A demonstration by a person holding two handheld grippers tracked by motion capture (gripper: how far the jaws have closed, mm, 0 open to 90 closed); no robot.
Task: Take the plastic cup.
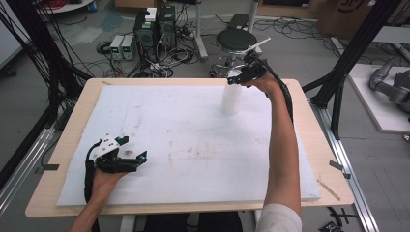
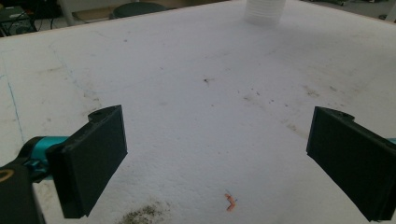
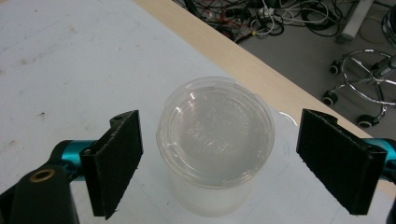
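Over the lidded tub (image 3: 215, 140) we had the right gripper (image 3: 219, 161) gaping, off-centre; closing could've tipped it.

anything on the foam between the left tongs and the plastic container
No objects: the white foam pad between the left tongs and the lidded container carries just stains and specks, seen in the high and left gripper views.

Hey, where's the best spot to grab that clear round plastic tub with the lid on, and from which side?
Probably the lid rim of the clear round plastic tub, taken from straight above. It stands upright on the white foam mat, lid on, and the right gripper already hangs over it with its jaws open on either side of the rim. The rim is round, so any two opposite points suit.
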